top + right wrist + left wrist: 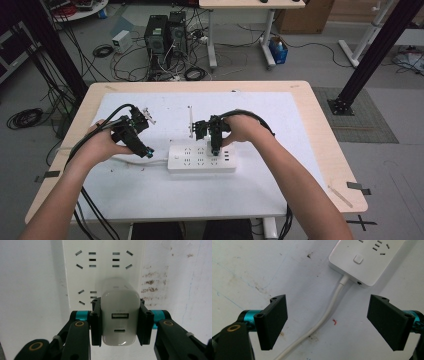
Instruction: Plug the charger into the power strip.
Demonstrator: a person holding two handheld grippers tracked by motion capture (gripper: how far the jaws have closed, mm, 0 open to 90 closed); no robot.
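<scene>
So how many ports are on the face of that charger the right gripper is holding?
2: on the white charger, a wider port above and a smaller oval one below it. Other faces are hidden.

Grey floor (300, 65) across upper frame, littered with black cables (102, 50). Two dark computer towers (166, 32) stand upper centre, small white box (120, 40) left of them. White-legged table (240, 30) at top centre. Black frame posts at upper left (55, 55) and upper right (375, 50). Wood-edged counter (330, 150) carries white mat (280, 120).
</scene>
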